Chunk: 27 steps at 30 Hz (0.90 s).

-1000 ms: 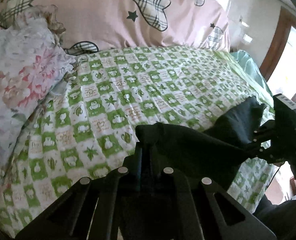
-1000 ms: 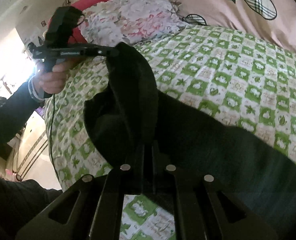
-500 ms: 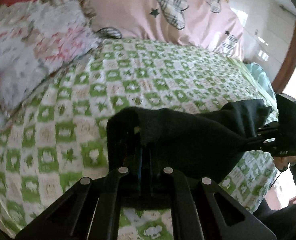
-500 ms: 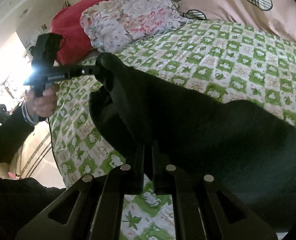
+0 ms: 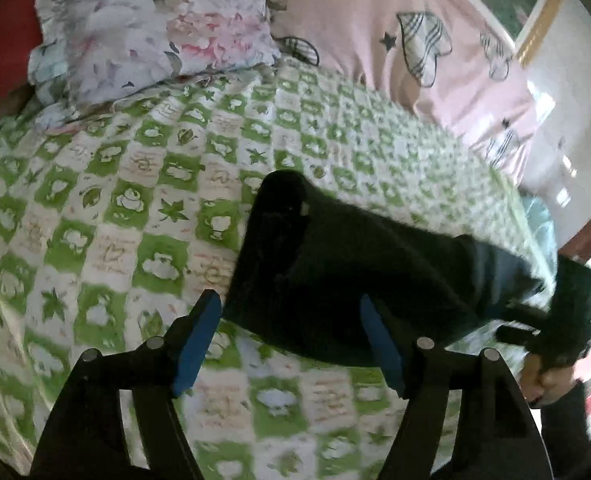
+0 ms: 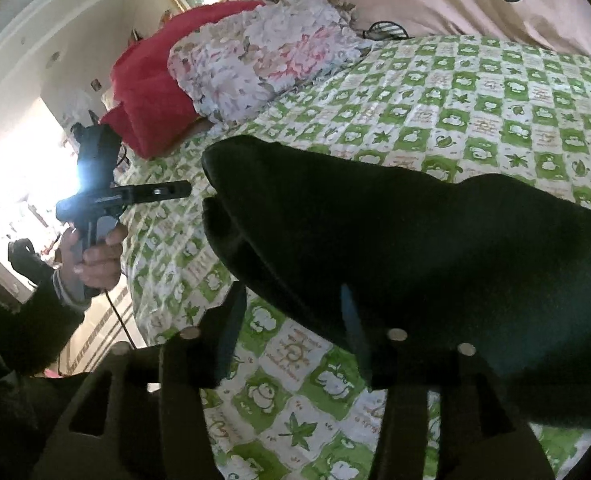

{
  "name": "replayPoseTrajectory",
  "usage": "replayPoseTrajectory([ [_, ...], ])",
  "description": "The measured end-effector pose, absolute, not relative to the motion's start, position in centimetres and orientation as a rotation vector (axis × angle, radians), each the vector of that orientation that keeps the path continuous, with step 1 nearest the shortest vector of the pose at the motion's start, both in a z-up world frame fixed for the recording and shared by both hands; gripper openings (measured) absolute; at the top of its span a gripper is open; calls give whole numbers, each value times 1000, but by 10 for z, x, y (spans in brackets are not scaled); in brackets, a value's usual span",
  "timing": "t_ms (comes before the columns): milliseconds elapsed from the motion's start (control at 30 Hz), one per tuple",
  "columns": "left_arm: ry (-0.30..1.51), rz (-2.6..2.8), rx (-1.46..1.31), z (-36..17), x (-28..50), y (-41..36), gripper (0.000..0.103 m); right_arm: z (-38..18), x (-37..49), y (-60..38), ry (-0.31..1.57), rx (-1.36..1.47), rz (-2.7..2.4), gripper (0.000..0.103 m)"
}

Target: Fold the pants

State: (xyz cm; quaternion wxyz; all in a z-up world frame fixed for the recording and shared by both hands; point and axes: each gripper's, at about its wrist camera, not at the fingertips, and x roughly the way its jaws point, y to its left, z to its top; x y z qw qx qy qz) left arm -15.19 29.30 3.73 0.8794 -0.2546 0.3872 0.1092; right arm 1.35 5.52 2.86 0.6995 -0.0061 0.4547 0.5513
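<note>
The black pants (image 5: 347,272) lie folded on the green-and-white checked bedspread (image 5: 107,208); they also show in the right wrist view (image 6: 395,248). My left gripper (image 5: 291,336) is open, its blue-padded fingers either side of the near edge of the pants, holding nothing. My right gripper (image 6: 291,320) is open too, its jaws apart at the pants' near edge. The right gripper shows at the right end of the pants in the left wrist view (image 5: 535,316). The left gripper shows just left of the pants in the right wrist view (image 6: 175,190).
A floral pillow (image 5: 155,28) and a pink heart-print pillow (image 5: 395,40) lie at the head of the bed. A red cushion (image 6: 151,92) sits beside the floral pillow. The bed edge drops off at the left of the right wrist view.
Both grippers have opened and let go of the pants. The pants, held up and stretched between them before, now rest on the bedspread. The left gripper has drawn back.
</note>
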Motion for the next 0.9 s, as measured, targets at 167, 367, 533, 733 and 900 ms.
replayPoseTrajectory([
  [167, 794, 253, -598, 50, -147, 284, 76, 30, 17, 44, 1014, 65, 1223, 51],
  [367, 794, 308, -667, 58, -137, 282, 78, 36, 21, 36, 1000, 95, 1194, 51],
  [533, 810, 386, -756, 67, -125, 278, 79, 47, 36, 32, 965, 116, 1167, 51],
  [733, 798, 540, -795, 77, -98, 270, 82, 60, 63, 46, 932, 99, 1132, 53],
  [900, 872, 753, -641, 62, -77, 272, 82, 67, 91, 59, 903, 70, 1088, 58],
])
